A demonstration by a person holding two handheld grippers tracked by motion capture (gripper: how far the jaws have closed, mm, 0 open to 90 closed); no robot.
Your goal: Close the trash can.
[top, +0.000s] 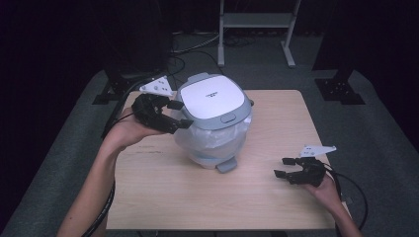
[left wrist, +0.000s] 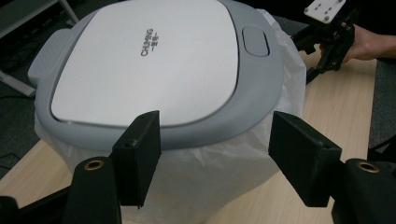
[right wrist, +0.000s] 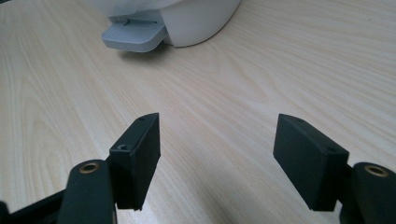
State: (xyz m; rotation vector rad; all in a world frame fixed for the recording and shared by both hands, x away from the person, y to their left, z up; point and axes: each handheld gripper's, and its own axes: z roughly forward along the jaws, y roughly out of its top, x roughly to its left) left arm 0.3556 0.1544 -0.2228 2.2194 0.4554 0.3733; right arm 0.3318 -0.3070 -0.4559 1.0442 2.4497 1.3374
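As seen from the high view: pedal bin (top: pixel 213 121) upright near middle of the wooden bench (top: pixel 276 197), slightly toward the far-left part. White lid panel inside a grey rim, white bag liner (top: pixel 217 140) bunched out below the rim. Grey foot pedal (top: pixel 226 166) sticking out at the base toward the near edge; hinge tab at the far side. Long axis of lid thus running far-to-near, pedal end pointing at the person. Left tool (top: pixel 179 114) raised beside the bin's left flank, jaws spread, tips at or just against the lid rim; contact not certain. Right tool (top: pixel 282 167) low over the bench at near right, well apart from the bin, jaws parted, nothing between them. Dark floor and a metal stand (top: pixel 257 22) beyond the bench.

From the left gripper view: lid (left wrist: pixel 149 60) close ahead, printed lettering on white panel, grey push button (left wrist: pixel 256 41) near the rim. Both black jaws wide, framing the rim and liner (left wrist: pixel 224 163), gripping nothing. Right tool (left wrist: pixel 312 51) far off at upper right, in a hand (left wrist: pixel 369 44).

From the right gripper view: jaws gaping over bare bench (right wrist: pixel 280 60). Pedal (right wrist: pixel 133 37) and rounded white base of bin (right wrist: pixel 196 21) at top, pedal resting near the bench surface.
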